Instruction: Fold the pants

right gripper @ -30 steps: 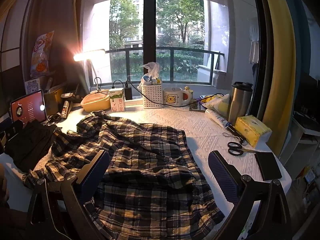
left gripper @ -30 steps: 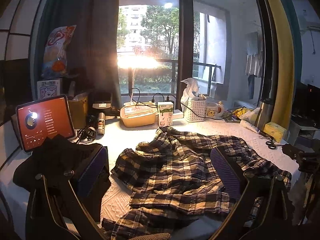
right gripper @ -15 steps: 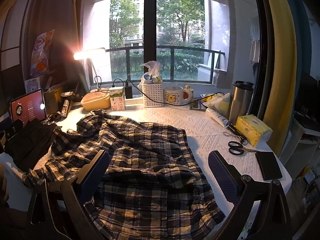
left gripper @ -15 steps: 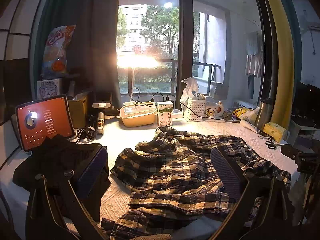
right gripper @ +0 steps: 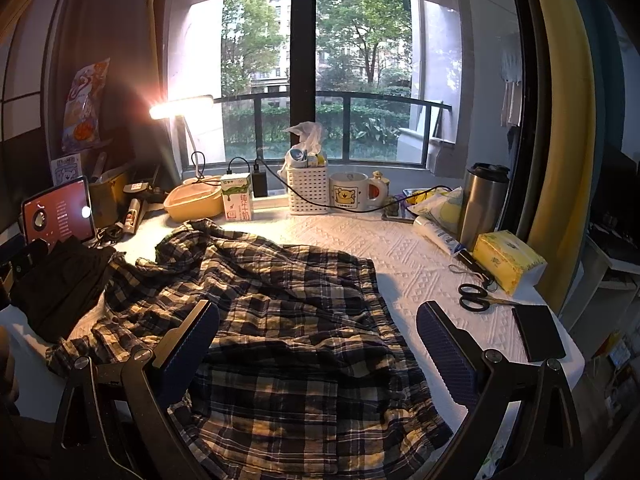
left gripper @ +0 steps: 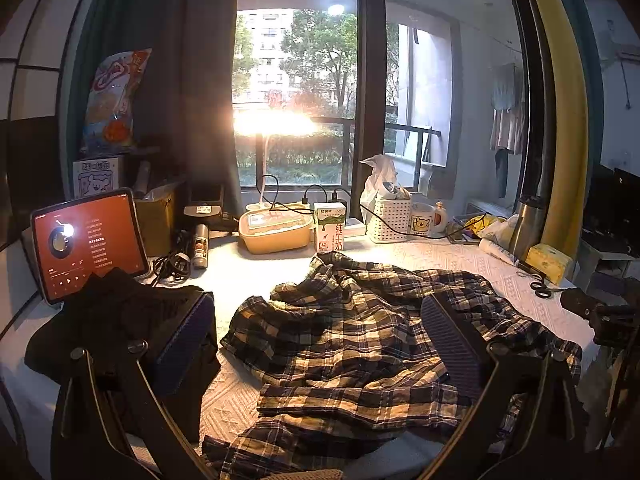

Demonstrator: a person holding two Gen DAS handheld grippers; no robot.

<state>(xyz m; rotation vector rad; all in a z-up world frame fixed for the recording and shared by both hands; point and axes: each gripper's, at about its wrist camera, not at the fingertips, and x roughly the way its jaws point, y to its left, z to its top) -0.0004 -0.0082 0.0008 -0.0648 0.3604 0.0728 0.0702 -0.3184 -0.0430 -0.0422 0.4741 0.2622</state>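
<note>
In the left wrist view, the left gripper (left gripper: 316, 340) is hovering with its fingers (left gripper: 448, 340) spread wide and gripping nothing, above the rumpled plaid pants (left gripper: 344, 336) lying on the white-covered bench (left gripper: 432, 252) beside a black garment (left gripper: 108, 312). In the right wrist view, the right gripper (right gripper: 318, 340) is likewise hanging wide open and empty over the pants (right gripper: 280, 320), with scissors (right gripper: 474, 298) lying near on the bench (right gripper: 408, 256).

My left gripper (left gripper: 316, 344) hangs wide open over rumpled plaid pants (left gripper: 344, 344) on the table (left gripper: 432, 252); black cloth (left gripper: 104, 320) left, tablet (left gripper: 88, 240) behind it.
</note>
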